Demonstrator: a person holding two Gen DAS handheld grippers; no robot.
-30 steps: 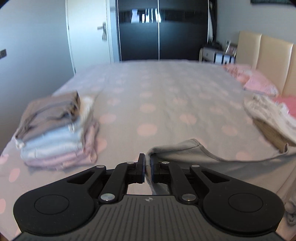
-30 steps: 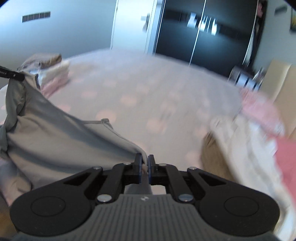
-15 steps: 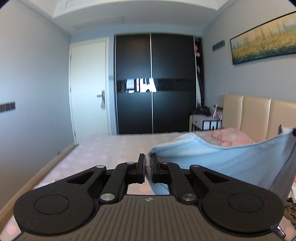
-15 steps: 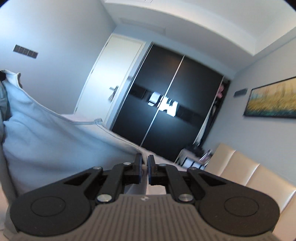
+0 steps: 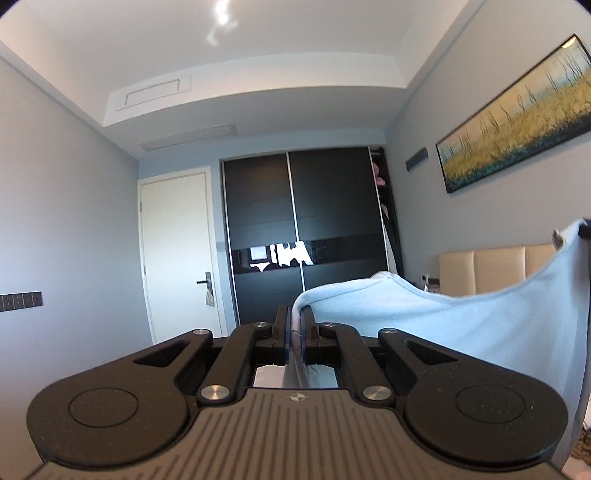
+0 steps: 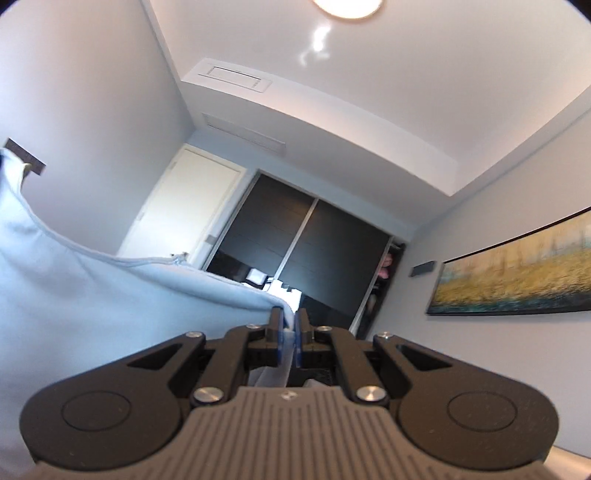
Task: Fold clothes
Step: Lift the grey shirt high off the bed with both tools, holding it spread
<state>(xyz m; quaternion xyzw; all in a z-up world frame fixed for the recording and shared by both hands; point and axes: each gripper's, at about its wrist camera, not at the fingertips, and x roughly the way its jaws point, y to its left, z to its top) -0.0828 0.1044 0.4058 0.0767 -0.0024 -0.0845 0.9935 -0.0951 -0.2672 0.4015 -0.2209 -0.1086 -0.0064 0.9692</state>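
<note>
A light blue garment (image 5: pixel 443 317) hangs stretched in the air between my two grippers. My left gripper (image 5: pixel 294 325) is shut on one edge of it; the cloth runs off to the right, up to the other gripper's tip at the frame's right edge. In the right wrist view the same light blue garment (image 6: pixel 92 306) sags to the left from my right gripper (image 6: pixel 290 325), which is shut on its other edge. A seam runs along the garment's top edge. The bed is out of view in both cameras.
Ahead stand a dark sliding wardrobe (image 5: pixel 306 229) and a white door (image 5: pixel 177 254). A beige headboard (image 5: pixel 491 269) shows behind the cloth. A landscape painting (image 5: pixel 517 122) hangs on the right wall. A ceiling lamp (image 6: pixel 347 7) is overhead.
Both grippers have risen from the bed and tipped upward, lifting the garment clear of it. The views now show walls and ceiling instead of the bedspread and folded stack.
</note>
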